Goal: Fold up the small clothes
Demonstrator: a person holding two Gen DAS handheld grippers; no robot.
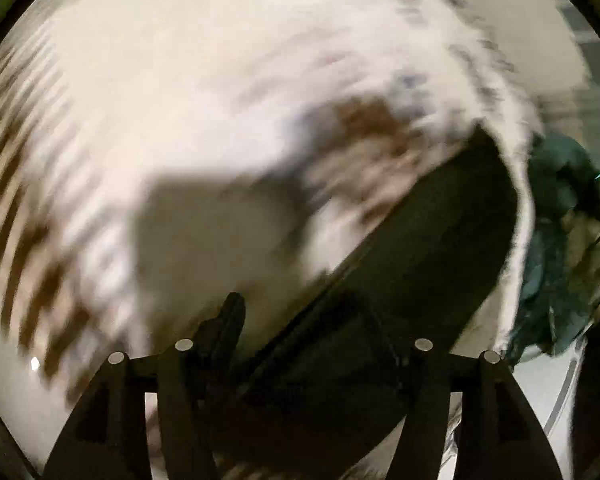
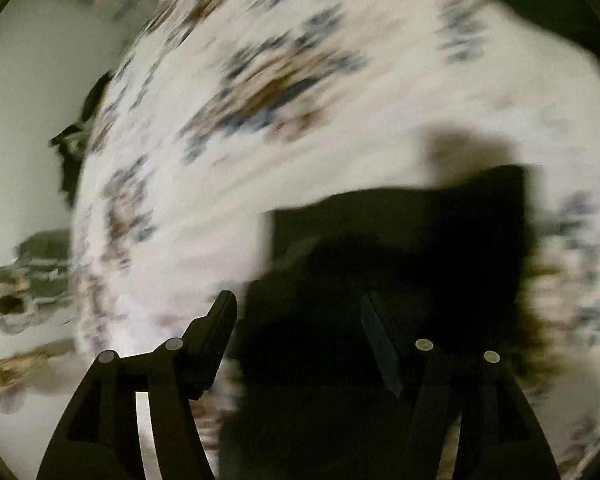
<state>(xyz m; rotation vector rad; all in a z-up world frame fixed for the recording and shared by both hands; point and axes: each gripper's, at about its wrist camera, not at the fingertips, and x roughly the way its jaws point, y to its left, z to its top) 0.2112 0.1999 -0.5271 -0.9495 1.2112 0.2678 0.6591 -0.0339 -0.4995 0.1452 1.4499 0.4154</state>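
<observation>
Apparently both grippers — left gripper [image 1: 300, 332], right gripper [image 2: 300, 336] — are hanging half-open, gripping nothing, over the dark garment [image 2: 400, 248] on the patterned cloth [image 2: 300, 80] — probably repositioning between folds.

Pale tabletop [image 2: 24, 92] — hard shadows, everything motion-blurred

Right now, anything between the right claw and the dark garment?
Nothing visible. The right claw is open just above the dark garment, which lies on the patterned white cloth. The picture is blurred, so something small could be missed.
</observation>
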